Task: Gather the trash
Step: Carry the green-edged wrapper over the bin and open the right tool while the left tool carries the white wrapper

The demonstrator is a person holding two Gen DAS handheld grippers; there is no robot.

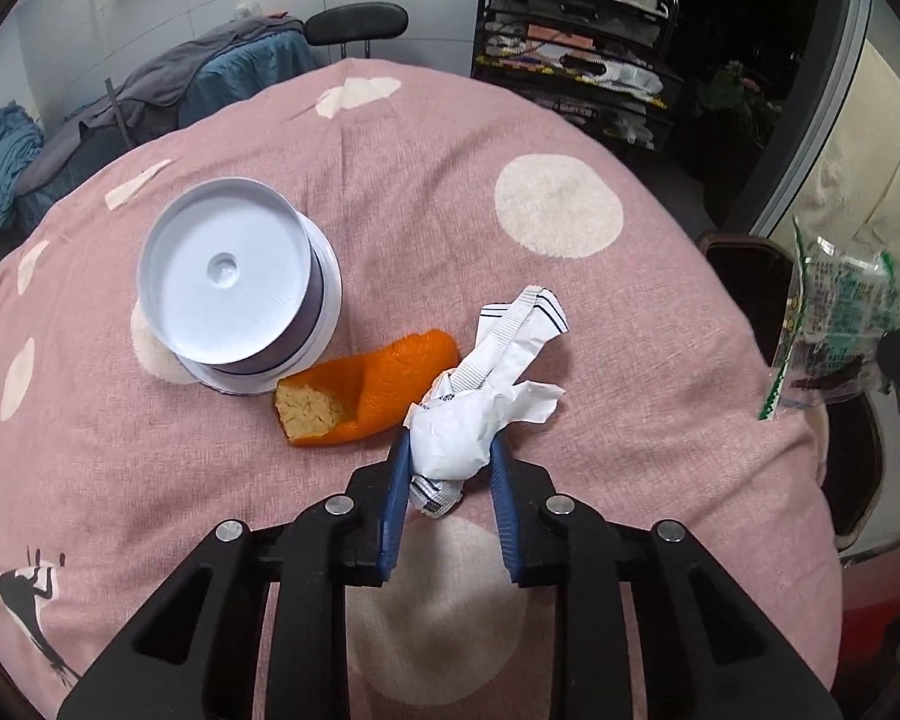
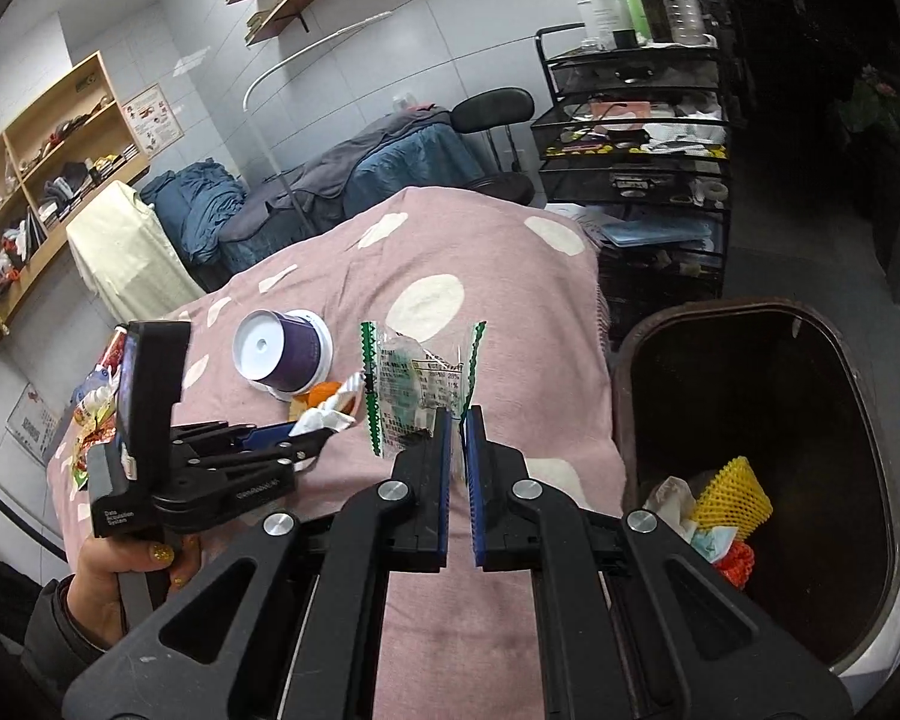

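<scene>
Right view only: bin (image 2: 678, 360) at right, trash inside. Left view only: peel (image 1: 384, 387) centre, touching cup (image 1: 240, 282). Left gripper (image 1: 450, 450) clamps paper wad (image 1: 456, 432) on cloth (image 1: 510, 120). Right gripper (image 2: 457, 420) pinches wrapper (image 2: 417, 384), mid-frame.

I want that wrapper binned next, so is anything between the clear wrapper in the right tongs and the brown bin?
Nothing visible is. The right tongs hold the clear wrapper above the pink tablecloth, and the brown bin stands open just past the table edge on that side.
</scene>
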